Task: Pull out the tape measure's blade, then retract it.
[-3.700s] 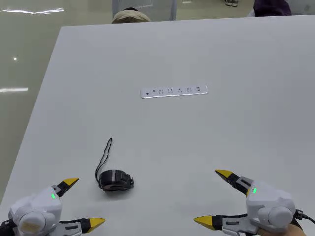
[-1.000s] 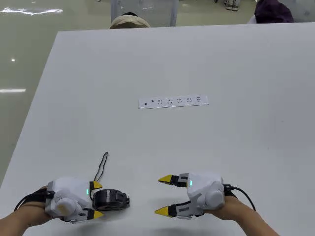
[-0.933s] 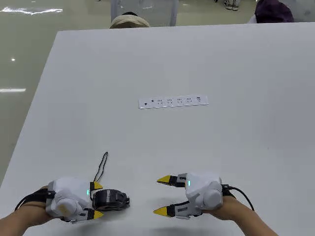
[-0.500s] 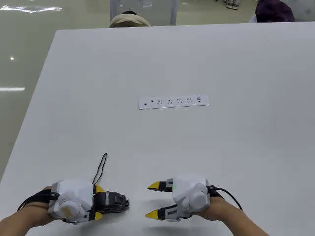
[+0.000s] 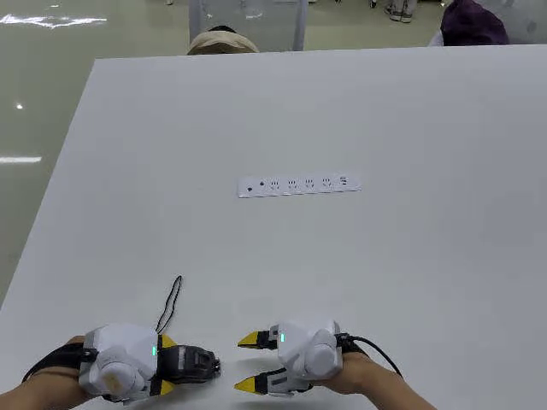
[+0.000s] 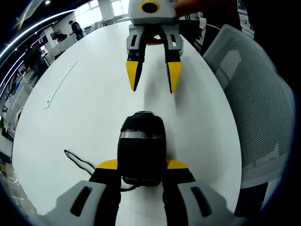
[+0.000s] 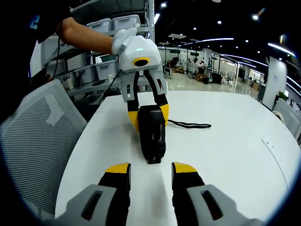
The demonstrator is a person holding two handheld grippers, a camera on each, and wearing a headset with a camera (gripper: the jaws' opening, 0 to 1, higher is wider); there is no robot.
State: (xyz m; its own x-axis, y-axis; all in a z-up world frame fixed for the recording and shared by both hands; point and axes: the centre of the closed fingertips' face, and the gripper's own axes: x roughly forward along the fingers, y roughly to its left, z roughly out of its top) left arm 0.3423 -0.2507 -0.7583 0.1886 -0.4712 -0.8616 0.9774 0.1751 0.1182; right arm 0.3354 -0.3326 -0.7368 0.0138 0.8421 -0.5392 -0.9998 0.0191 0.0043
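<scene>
A black tape measure lies near the front edge of the white table, its black wrist strap trailing away behind it. My left gripper is shut on the case, one yellow-tipped finger on each side. In the left gripper view the case sits between the pads. My right gripper is open just to the right, tips pointing at the case's front end without touching it. In the right gripper view the tape measure lies just ahead of my open right gripper, with the left gripper clamped on its far part.
A white power strip lies flat at mid-table, well beyond the grippers. A grey mesh chair stands close behind the table's front edge. Shelves with bins and a shiny floor lie off to the left.
The left gripper has slid onto the tape measure and shut on it. The right gripper has moved left, open, up to the case's front end.
</scene>
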